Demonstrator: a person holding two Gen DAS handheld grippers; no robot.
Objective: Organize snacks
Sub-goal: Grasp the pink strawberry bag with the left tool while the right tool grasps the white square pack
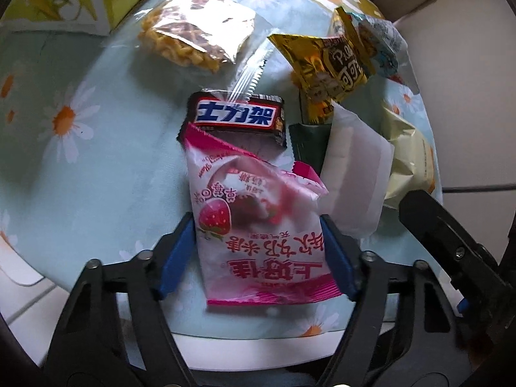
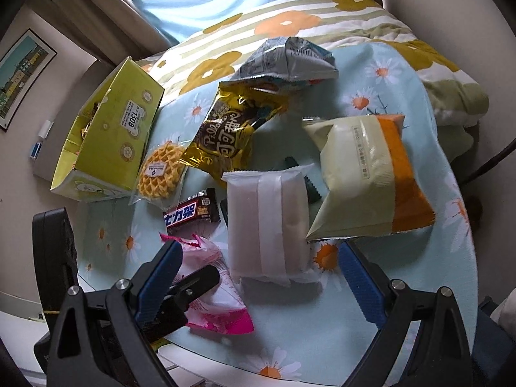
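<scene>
My left gripper (image 1: 258, 251) is shut on a pink strawberry candy bag (image 1: 254, 225), its blue pads (image 1: 175, 258) pressing both sides; the bag also shows in the right wrist view (image 2: 213, 287). Beyond it lie a Snickers bar (image 1: 238, 116), a clear-wrapped waffle (image 1: 193, 38), a gold cocoa bag (image 1: 325, 67) and a white packet (image 1: 354, 174). My right gripper (image 2: 258, 274) is open above the near end of the white packet (image 2: 267, 222). A green and orange bag (image 2: 367, 180) lies to its right. A yellow-green box (image 2: 109, 135) stands open at the left.
The snacks lie on a round table with a daisy-print cloth (image 2: 403, 290). A grey-blue bag (image 2: 287, 61) lies at the far side. A floral quilt (image 2: 290, 19) lies beyond the table. The left gripper's body (image 2: 54, 258) stands at the table's left edge.
</scene>
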